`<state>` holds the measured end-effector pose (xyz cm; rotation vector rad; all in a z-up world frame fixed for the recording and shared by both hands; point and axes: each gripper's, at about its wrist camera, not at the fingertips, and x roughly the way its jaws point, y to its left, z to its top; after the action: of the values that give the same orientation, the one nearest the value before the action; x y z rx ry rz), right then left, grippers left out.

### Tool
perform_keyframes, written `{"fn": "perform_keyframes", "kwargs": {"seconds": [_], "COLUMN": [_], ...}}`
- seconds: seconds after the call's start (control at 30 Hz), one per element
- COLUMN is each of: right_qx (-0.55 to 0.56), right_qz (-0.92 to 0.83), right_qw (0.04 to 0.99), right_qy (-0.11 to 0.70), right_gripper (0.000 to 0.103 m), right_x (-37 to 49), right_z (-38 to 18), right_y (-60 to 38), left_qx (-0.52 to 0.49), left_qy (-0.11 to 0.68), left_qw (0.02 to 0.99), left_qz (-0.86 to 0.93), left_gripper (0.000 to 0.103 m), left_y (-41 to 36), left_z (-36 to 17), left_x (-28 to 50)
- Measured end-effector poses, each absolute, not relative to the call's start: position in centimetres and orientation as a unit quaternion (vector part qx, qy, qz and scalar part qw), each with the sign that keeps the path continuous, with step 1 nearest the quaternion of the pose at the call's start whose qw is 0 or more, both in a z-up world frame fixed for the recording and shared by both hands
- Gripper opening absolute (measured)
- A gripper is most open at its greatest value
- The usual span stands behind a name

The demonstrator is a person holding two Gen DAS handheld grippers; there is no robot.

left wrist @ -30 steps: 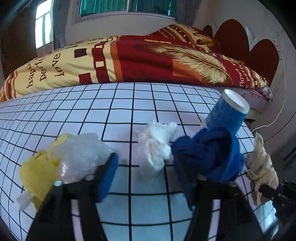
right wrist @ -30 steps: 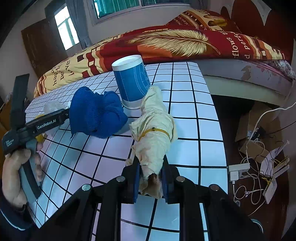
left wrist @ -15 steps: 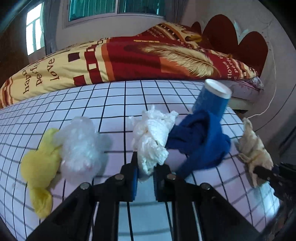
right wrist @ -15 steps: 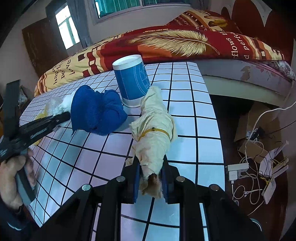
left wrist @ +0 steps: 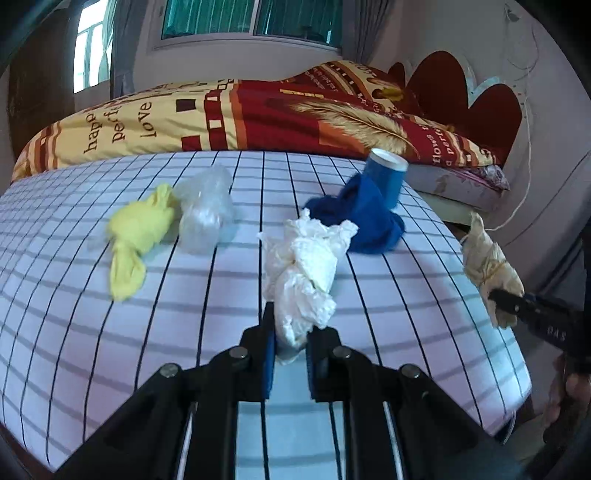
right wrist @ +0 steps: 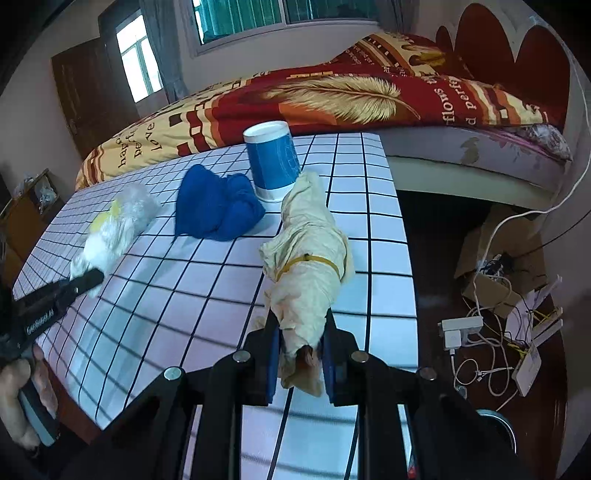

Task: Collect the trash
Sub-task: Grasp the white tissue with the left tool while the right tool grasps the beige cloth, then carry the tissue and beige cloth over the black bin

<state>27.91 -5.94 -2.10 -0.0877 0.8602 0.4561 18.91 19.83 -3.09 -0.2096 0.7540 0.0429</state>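
My left gripper point(left wrist: 290, 347) was clamped on the lower end of a crumpled white tissue wad point(left wrist: 304, 273), its creased folds standing up between the blue pads above the checked table point(left wrist: 110, 350). My right gripper point(right wrist: 300, 354) was closed on the tail of a cream cloth bundle point(right wrist: 308, 266), wrinkled and cinched round its middle by a yellow rubber band; the bundle reached forward over the table's right side, close to the edge, where the surface dropped to a dark floor with a cardboard box point(right wrist: 487, 266), a white power strip point(right wrist: 458, 330) and loose cables. Beyond the tissue, a balled blue cloth point(left wrist: 364, 218) lay touching the base of a blue paper cup point(left wrist: 384, 177) that stood upside down near the far right corner. To the left, well apart from these, a yellow wad point(left wrist: 136, 232) lay against a clear crumpled plastic bag point(left wrist: 205, 214), with open gridded surface in front of them and on towards the left edge. The table was white with thin black lines. Behind it ran a bed under a red and yellow quilt point(left wrist: 258, 118) printed with a feather and lettering, then a dark red scalloped headboard point(left wrist: 461, 92), curtained windows point(left wrist: 251, 18) and a brown door point(right wrist: 85, 96).
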Motion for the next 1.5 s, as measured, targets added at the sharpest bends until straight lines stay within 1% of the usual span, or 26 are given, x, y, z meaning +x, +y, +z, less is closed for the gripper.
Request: {"fn": "perform_keyframes", "kwargs": {"seconds": [0.3, 0.6, 0.83, 1.5], "right_qx": [-0.054, -0.064, -0.055, -0.02], "right_qz": [0.216, 0.206, 0.188, 0.112], "right_qw": [0.888, 0.893, 0.899, 0.908], "right_qy": [0.402, 0.394, 0.391, 0.402], "right_gripper": [0.021, 0.021, 0.021, 0.021], "right_x": [22.4, 17.4, 15.4, 14.1], "right_z": [-1.4, -1.2, -1.4, -2.7], "right_y": [-7.6, -10.1, -13.3, -22.7], "left_qx": [-0.093, -0.104, -0.093, -0.045], "left_qy": [0.359, 0.349, 0.356, 0.366], "left_qw": [0.929, 0.931, 0.929, 0.918], "left_qz": [0.007, -0.013, -0.043, -0.146], "left_gripper": [0.015, 0.015, 0.015, 0.015], "left_y": [17.9, 15.3, 11.7, 1.5], "left_z": [-2.3, -2.5, -3.2, -3.7], "left_x": [13.7, 11.0, 10.6, 11.3]}}
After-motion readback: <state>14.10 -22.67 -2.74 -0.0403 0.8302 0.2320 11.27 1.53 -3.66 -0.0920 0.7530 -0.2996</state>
